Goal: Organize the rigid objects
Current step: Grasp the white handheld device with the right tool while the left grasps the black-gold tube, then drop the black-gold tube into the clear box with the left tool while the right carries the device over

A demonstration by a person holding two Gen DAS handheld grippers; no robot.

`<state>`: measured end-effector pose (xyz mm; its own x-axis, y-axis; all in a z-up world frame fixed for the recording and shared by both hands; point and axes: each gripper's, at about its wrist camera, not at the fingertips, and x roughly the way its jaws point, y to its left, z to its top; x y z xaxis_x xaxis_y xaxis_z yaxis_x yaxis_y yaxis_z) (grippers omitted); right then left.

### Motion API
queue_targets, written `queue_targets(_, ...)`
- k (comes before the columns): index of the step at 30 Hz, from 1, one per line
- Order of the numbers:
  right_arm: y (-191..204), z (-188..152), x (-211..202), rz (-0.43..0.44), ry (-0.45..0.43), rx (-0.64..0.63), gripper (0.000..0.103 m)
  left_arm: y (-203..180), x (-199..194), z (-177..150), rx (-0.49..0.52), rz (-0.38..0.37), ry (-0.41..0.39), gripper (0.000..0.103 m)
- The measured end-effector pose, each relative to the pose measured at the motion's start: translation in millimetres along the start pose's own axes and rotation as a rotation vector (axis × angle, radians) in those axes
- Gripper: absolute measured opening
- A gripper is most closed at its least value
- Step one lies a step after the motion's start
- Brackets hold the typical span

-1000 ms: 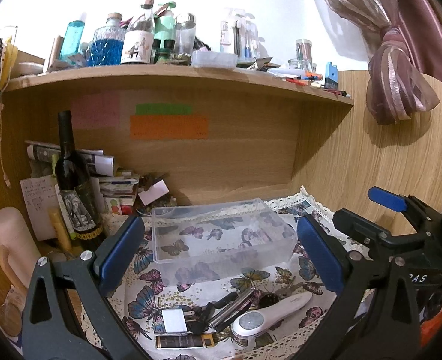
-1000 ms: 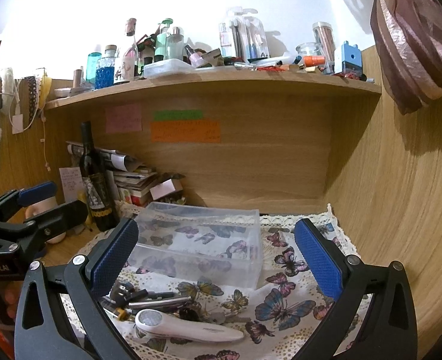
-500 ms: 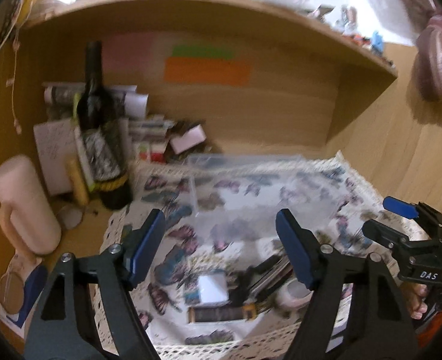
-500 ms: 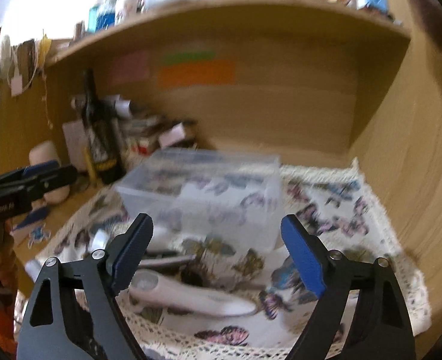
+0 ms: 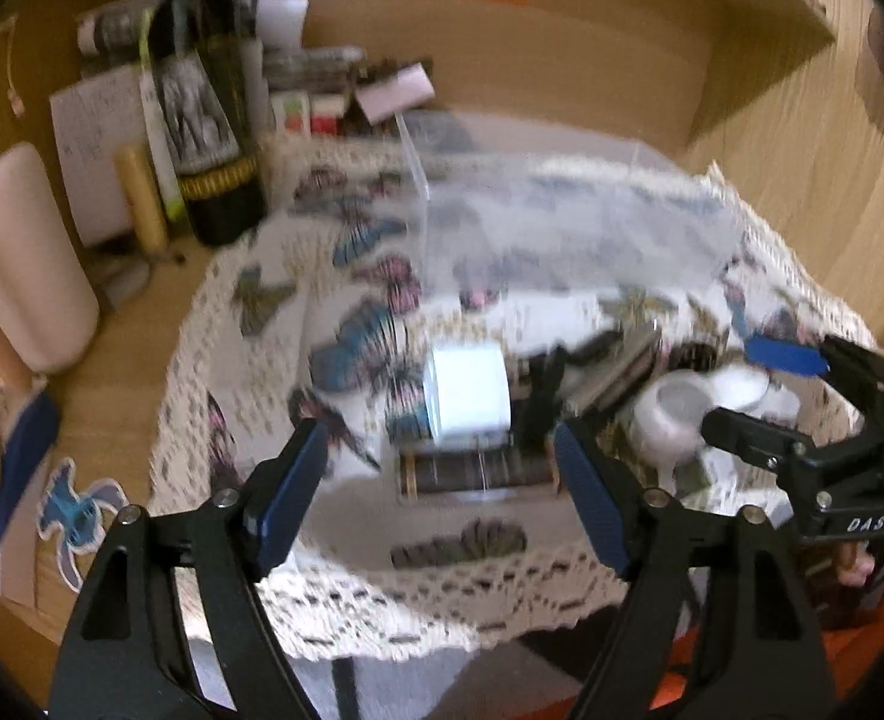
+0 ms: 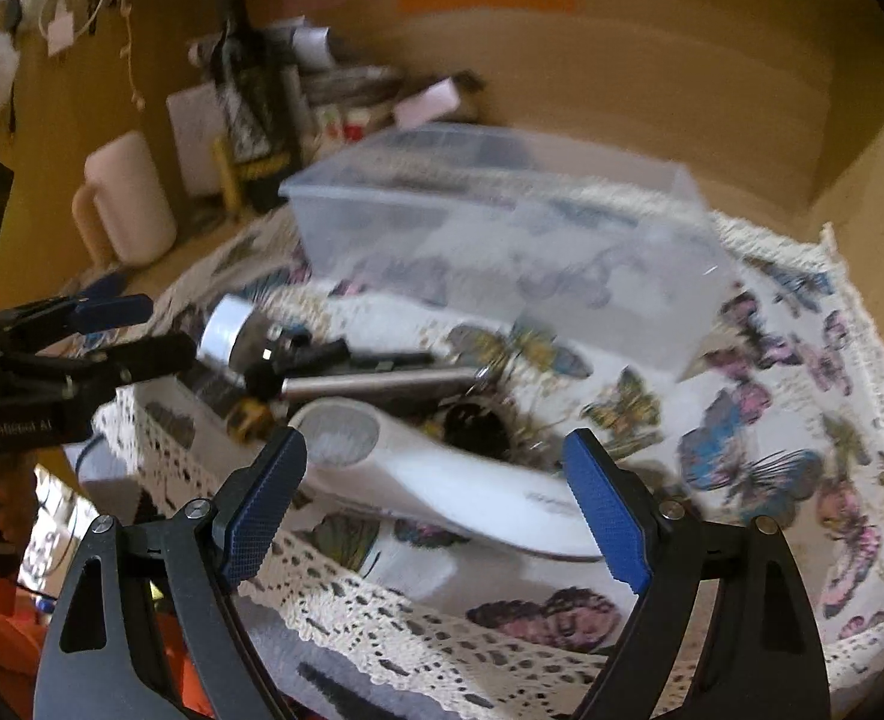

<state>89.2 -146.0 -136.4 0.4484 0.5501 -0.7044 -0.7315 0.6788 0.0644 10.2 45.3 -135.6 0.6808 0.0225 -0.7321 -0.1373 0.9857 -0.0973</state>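
I find my left claw [image 5: 442,492] spread wide, gripping nothing, above the white roll [image 5: 469,399]; my right claw [image 6: 435,504] likewise released over the white handheld device [image 6: 460,486].

Both the left gripper [image 5: 438,483] and the right gripper [image 6: 435,495] have matte black triangular cut-out arms with silver screws, textured blue fingers [image 6: 261,504], and white lettering on the body, apparently "DAS", though blur makes it uncertain.
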Motion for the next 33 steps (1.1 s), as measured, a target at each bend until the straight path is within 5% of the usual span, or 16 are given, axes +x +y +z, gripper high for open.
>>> queue_targets(12, 9, 5, 27, 0.012, 0.09, -0.094, 0.086, -16, 28, -12, 0.037, -0.017, 0.064, 0.089)
queue_targets(19, 5, 9, 32, 0.03, 0.103, -0.052, 0.04, -20, 30, -15, 0.058, 0.012, 0.024, 0.081)
queue_targets(33, -14, 17, -9, -0.053, -0.046, 0.026, 0.039, -14, 1, -2, 0.025, 0.011, -0.078, 0.081)
